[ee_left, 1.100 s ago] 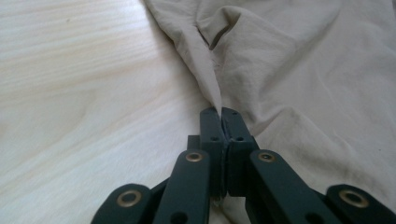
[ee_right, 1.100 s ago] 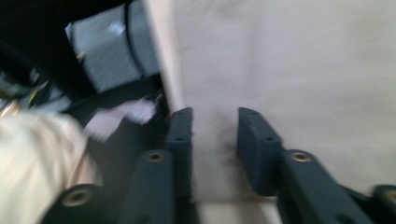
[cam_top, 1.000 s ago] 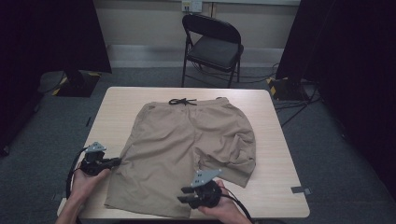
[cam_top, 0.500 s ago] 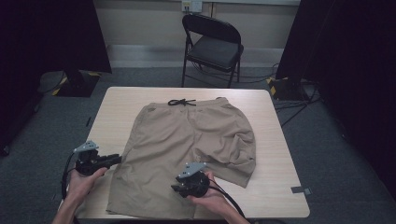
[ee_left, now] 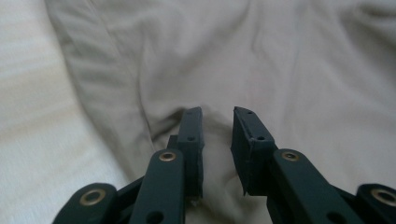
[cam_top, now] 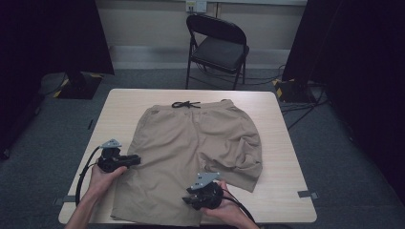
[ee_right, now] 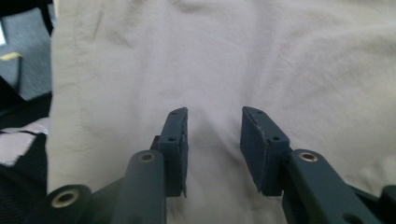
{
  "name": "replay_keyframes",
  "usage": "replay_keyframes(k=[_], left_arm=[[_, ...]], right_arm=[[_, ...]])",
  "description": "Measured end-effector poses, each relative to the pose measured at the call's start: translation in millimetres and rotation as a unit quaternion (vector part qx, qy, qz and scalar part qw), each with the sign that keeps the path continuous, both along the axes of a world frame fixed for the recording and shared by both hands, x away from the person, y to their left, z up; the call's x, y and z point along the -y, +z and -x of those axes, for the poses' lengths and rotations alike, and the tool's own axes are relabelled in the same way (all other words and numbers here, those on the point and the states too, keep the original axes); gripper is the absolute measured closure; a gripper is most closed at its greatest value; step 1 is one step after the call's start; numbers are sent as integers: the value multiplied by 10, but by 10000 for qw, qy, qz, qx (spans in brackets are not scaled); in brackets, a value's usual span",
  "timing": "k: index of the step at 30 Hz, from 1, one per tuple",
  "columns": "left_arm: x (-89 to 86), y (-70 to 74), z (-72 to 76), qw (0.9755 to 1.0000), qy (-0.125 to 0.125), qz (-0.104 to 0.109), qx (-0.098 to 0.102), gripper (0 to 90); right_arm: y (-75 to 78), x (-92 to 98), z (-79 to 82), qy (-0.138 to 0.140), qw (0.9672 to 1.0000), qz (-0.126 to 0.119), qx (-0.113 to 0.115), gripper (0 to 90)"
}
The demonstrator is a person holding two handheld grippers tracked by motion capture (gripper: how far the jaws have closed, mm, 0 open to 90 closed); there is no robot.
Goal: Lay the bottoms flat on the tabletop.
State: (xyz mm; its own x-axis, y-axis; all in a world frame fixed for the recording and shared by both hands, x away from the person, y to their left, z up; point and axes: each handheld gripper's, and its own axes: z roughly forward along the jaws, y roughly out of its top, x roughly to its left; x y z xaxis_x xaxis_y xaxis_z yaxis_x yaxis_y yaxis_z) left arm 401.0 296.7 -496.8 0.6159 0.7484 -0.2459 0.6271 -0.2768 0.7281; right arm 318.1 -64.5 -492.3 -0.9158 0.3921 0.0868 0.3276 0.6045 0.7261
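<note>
Two hand-held grippers, left (cam_top: 134,159) and right (cam_top: 187,201), jaws apart, over soft khaki cloth shorts (cam_top: 191,157). Fabric light, limp; best pinched at hem or side seam.

Shorts (cam_top: 191,157) hem and both forearms run off the bottom edge.

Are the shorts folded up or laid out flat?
Mostly flat: the shorts lie spread on the table, but one leg is bunched.

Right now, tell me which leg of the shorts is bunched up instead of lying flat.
The leg of the shorts nearer the right gripper: its fabric is folded and rumpled, while the leg beside the left gripper lies smooth.
</note>
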Motion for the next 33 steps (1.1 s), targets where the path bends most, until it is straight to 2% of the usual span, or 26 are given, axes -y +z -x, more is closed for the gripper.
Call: replay_keyframes(k=[2, 9, 10, 12, 13, 14, 15, 16, 17, 18, 19, 20, 21, 22, 24, 25, 26, 27, 29, 30, 32, 33], left_arm=[[-2, -12, 93, 10000, -15, 26, 63, 731], [0, 6, 217, 9999, -97, -54, 34, 692], [1, 9, 232, 9999, -118, -73, 47, 676], [6, 16, 242, 9999, -137, -44, 0, 636], [8, 21, 239, 9999, -116, -23, -16, 636], [11, 35, 235, 9999, -114, 51, -8, 610], [18, 63, 228, 9999, -109, 131, 22, 610], [24, 105, 214, 9998, -94, 180, 74, 590], [33, 147, 196, 9996, -67, 225, 145, 590], [52, 212, 161, 9993, -26, 294, 223, 571], [52, 212, 161, 9993, -26, 294, 223, 557], [81, 213, 130, 9991, 65, 341, 223, 548], [81, 213, 130, 9991, 65, 341, 223, 543], [120, 151, 120, 9996, 33, 207, 174, 541], [150, 66, 138, 9999, -56, 86, 112, 536], [150, 66, 138, 9999, -56, 86, 112, 529], [159, 23, 157, 9999, -57, -91, 106, 523], [150, 17, 166, 9999, -31, -65, 105, 511], [137, 18, 171, 9999, -8, -42, 112, 497], [130, 13, 179, 9998, 42, -77, 152, 490], [127, 5, 189, 9998, 36, -103, 182, 482], [126, 2, 192, 9997, -10, -131, 229, 481]], right_arm=[[-6, 38, -31, -71, 9997, -136, -189, 563], [114, 181, -85, -361, 9987, -311, -161, 554], [176, 312, -114, -559, 9977, -360, -94, 554], [218, 451, -144, -742, 9963, -425, -64, 555], [218, 451, -144, -742, 9963, -425, -64, 555], [255, 627, -175, -1005, 9939, -451, -8, 554], [255, 627, -175, -1005, 9939, -451, -8, 554], [267, 792, -205, -1238, 9913, -448, 31, 544], [267, 792, -205, -1238, 9913, -448, 31, 544], [245, 924, -232, -1423, 9892, -350, 71, 516], [245, 924, -232, -1423, 9892, -350, 71, 516], [193, 1033, -261, -1615, 9867, -155, 121, 483], [164, 1090, -277, -1696, 9853, -168, 102, 478], [146, 1140, -286, -1756, 9843, -185, 72, 466], [141, 1217, -287, -1845, 9827, -113, 110, 448], [141, 1217, -287, -1845, 9827, -113, 110, 448], [142, 1282, -277, -1831, 9830, -62, 94, 435], [138, 1323, -263, -1889, 9819, -2, 127, 431], [109, 1409, -253, -1936, 9810, -77, 93, 428], [101, 1439, -244, -1962, 9805, -34, 96, 426], [93, 1472, -234, -1980, 9801, 29, 116, 403], [86, 1480, -238, -1937, 9810, 85, 122, 382]])
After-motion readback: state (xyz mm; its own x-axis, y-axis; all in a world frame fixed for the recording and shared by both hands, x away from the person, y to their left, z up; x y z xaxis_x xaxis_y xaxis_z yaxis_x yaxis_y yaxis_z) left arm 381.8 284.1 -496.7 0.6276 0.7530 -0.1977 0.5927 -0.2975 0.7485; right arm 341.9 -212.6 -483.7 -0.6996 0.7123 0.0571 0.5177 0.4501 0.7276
